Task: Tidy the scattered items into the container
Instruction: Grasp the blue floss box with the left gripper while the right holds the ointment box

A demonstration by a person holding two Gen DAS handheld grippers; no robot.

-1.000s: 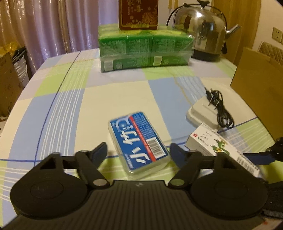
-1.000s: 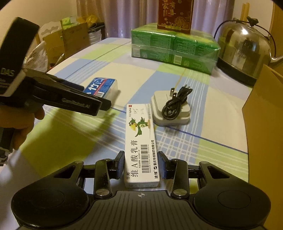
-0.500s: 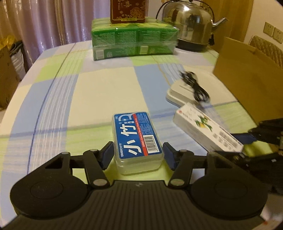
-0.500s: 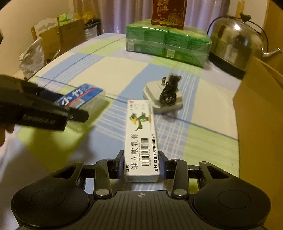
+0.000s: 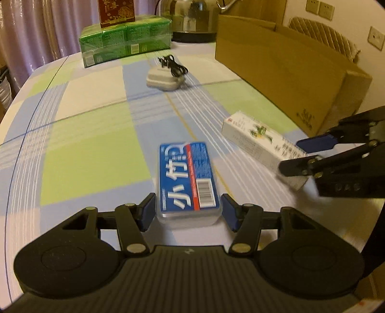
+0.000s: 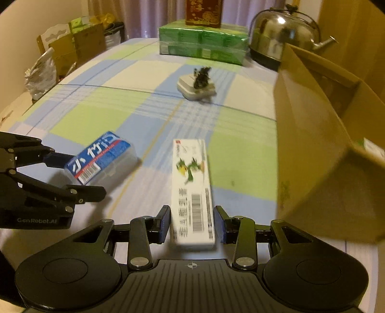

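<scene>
My left gripper (image 5: pixel 188 213) is shut on a clear plastic box with a blue label (image 5: pixel 186 178), holding its near end just above the checked tablecloth. In the right wrist view the same blue-labelled box (image 6: pixel 101 156) hangs tilted in the left gripper (image 6: pixel 77 175). A long white carton with a green bird print (image 6: pixel 192 187) sits in my right gripper (image 6: pixel 192 225), which is shut on its near end. The open cardboard box (image 6: pixel 312 144) stands right beside that carton. In the left wrist view the white carton (image 5: pixel 259 139) sticks out of the right gripper (image 5: pixel 300 155) in front of the cardboard box (image 5: pixel 276 65).
A white charger with a coiled black cable (image 6: pixel 196 89) lies mid-table. At the far end stand a green shrink-wrapped pack (image 6: pixel 202 45) with a red box (image 6: pixel 203 12) on top, and a steel kettle (image 6: pixel 284 36). Bags and cartons (image 6: pixel 60 55) crowd the floor to the left.
The left gripper closed on the blue-labelled box and lifted it. Both grippers have swung right with their loads, and the cardboard box is now much nearer.
</scene>
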